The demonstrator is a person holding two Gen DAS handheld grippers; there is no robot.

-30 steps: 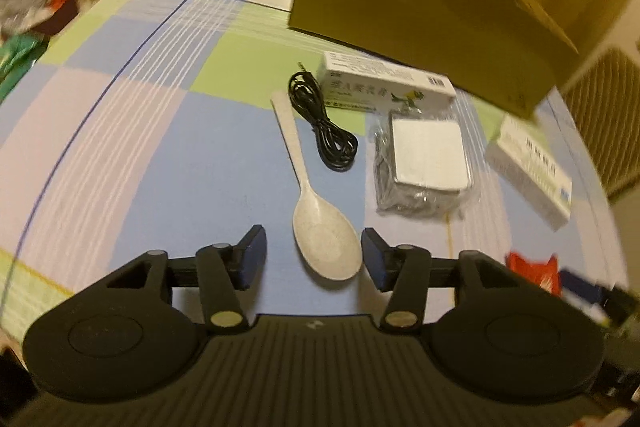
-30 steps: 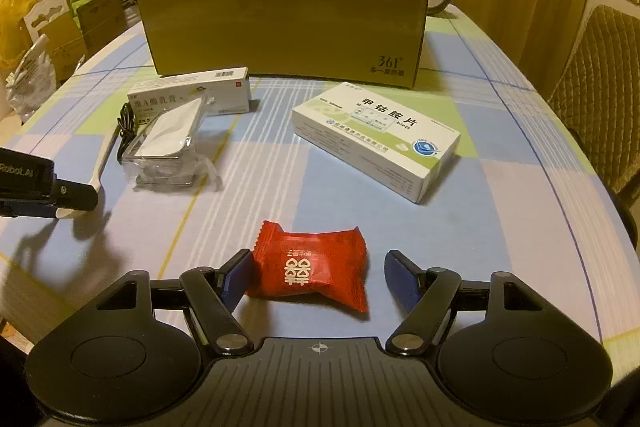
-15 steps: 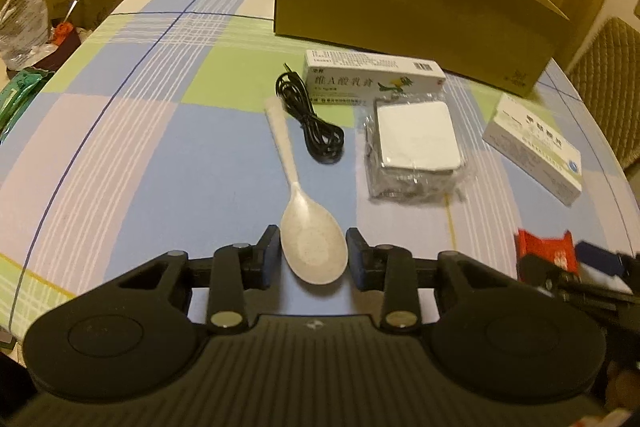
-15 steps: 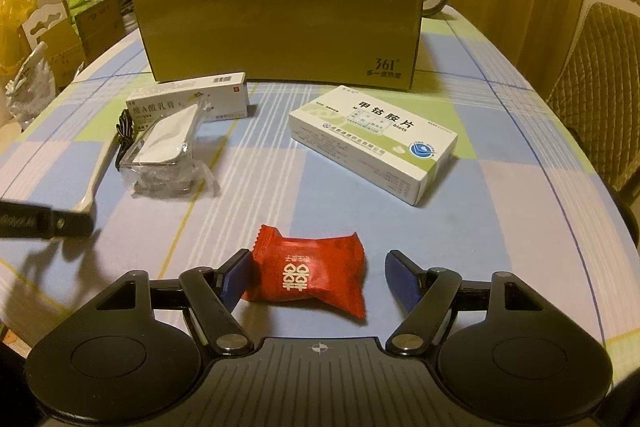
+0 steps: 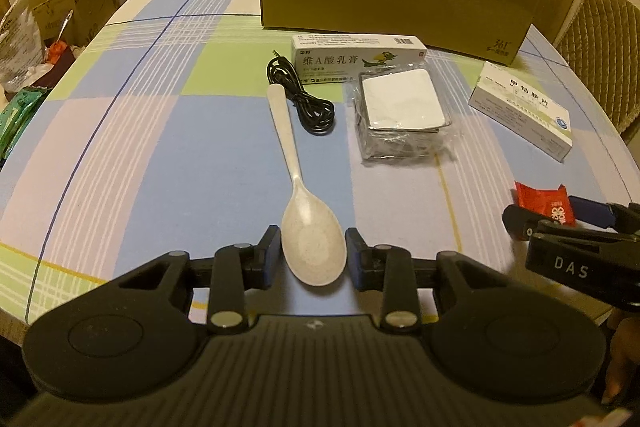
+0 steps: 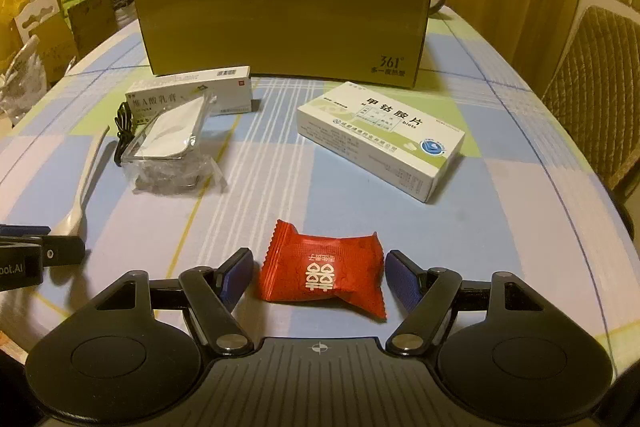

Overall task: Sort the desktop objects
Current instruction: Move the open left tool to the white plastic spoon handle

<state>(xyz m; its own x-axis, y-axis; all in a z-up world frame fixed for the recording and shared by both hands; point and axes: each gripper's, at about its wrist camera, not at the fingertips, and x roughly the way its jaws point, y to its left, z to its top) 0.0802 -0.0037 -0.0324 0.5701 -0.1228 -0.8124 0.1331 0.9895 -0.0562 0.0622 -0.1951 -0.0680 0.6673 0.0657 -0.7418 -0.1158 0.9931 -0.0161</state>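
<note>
My left gripper (image 5: pixel 313 254) is shut on the bowl of a speckled white spoon (image 5: pixel 310 235); its handle points away towards a black cable (image 5: pixel 304 98). My right gripper (image 6: pixel 319 275) is open, its pads on either side of a red candy packet (image 6: pixel 322 269) without touching it. The candy packet also shows in the left wrist view (image 5: pixel 544 202). An open cardboard box (image 6: pixel 284 15) stands at the back of the table. The spoon also shows at the left of the right wrist view (image 6: pixel 82 183).
A long white ointment box (image 5: pixel 358 57), a plastic-wrapped white pack (image 5: pixel 402 107) and a green-white pill box (image 6: pixel 380 135) lie on the checked tablecloth (image 5: pixel 160 155). A padded chair (image 6: pixel 596 91) stands at the right. Bags and cartons sit off the left edge.
My left gripper has closed its pads onto the spoon's bowl and levelled out. My right gripper has stayed open around the candy packet.
</note>
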